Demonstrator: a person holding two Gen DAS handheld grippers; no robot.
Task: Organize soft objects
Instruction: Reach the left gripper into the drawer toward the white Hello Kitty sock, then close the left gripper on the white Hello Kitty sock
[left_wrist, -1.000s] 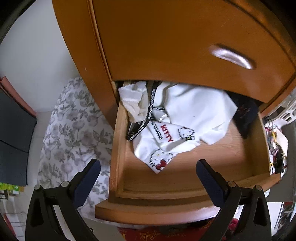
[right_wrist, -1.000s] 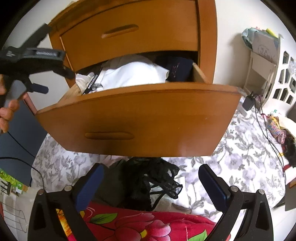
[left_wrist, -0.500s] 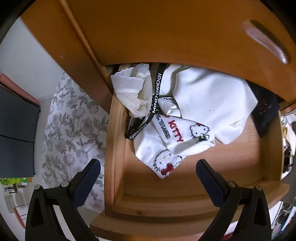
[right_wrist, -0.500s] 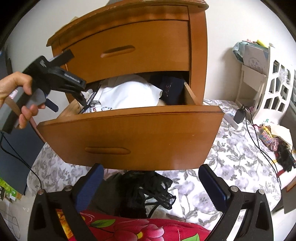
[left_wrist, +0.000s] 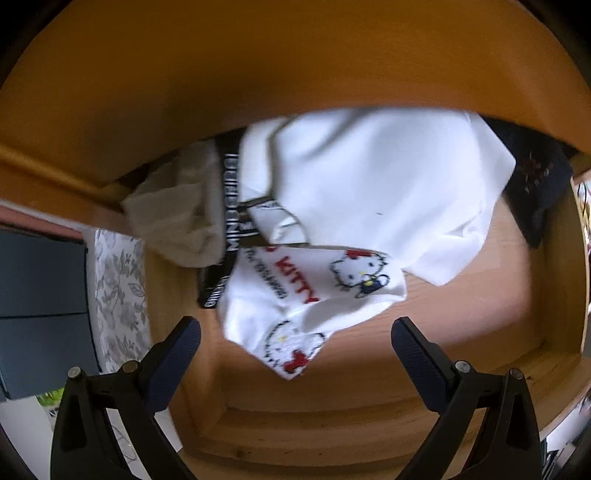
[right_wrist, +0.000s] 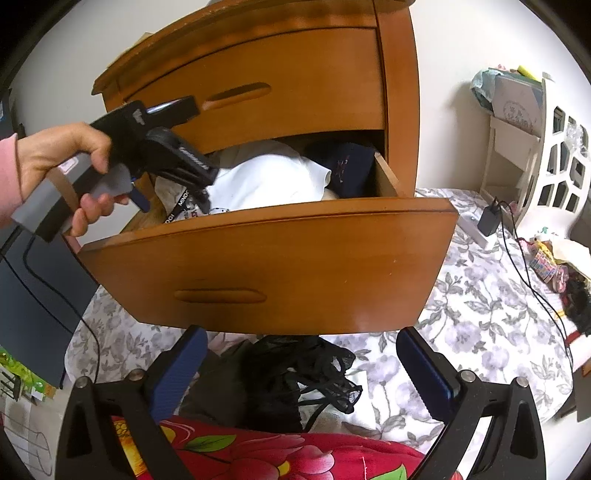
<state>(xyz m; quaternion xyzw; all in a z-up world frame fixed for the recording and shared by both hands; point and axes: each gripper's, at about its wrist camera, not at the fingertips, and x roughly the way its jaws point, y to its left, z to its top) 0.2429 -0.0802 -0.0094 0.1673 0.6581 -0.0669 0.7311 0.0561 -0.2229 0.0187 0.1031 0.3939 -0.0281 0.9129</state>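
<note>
An open wooden drawer holds white clothes printed with a cartoon cat, a plain white garment, a cream cloth, a black lettered waistband and a dark navy piece. My left gripper is open, its fingers reaching into the drawer just above the cat-print cloth, nothing between them. My right gripper is open below the drawer front, over a heap of black lace clothing on the bed.
The closed upper drawer overhangs the open one. A grey floral sheet covers the bed, with a red flowered blanket nearest me. A charger and cable and a white shelf stand at the right. A person's hand holds the left gripper.
My left gripper has moved forward and down into the drawer, so the clothes look much larger. The right gripper has drawn back slightly and stays open over the black lace.
</note>
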